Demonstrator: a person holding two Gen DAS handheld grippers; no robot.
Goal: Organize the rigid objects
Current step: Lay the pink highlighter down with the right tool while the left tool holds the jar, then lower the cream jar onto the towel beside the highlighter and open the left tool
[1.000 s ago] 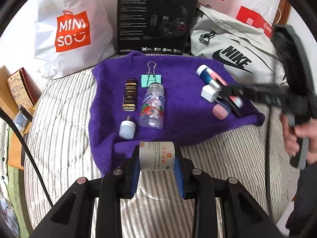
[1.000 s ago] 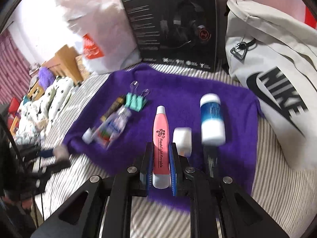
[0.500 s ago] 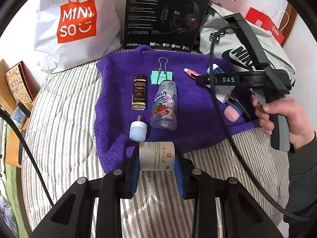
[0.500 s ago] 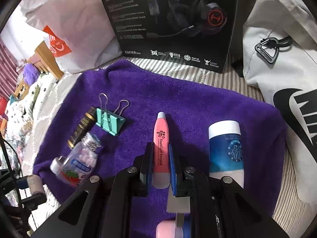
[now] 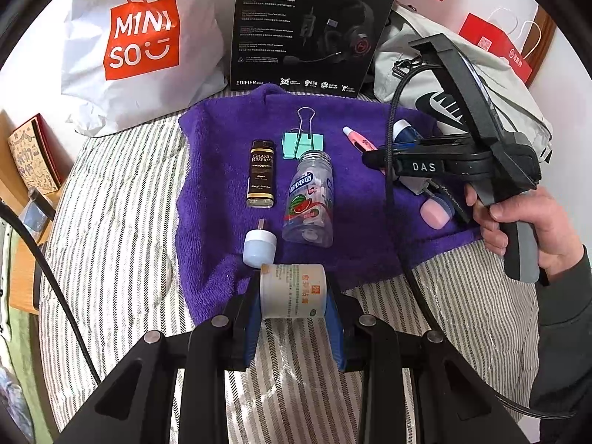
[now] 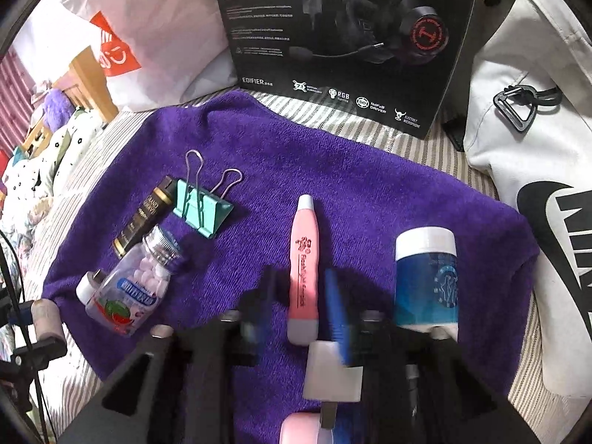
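On the towel (image 6: 355, 170) my right tongs (image 6: 299, 296) just let go of the pen (image 6: 304, 270), now placed; left tongs (image 5: 293, 296) still clamped the jar (image 5: 292, 290).

Right gripper (image 6: 298, 305) jaws, clamped on pink flashlight pen (image 6: 305, 266) a second ago, now spread apart; blue pads blurred either side of pen. Pen lying free on purple towel (image 6: 370, 192), tip toward towel's far edge. Right gripper has advanced inward from towel's right edge since a second ago, now above blue-and-white bottle (image 5: 405, 134) and white block (image 6: 333, 373), partly covering them in left wrist view.
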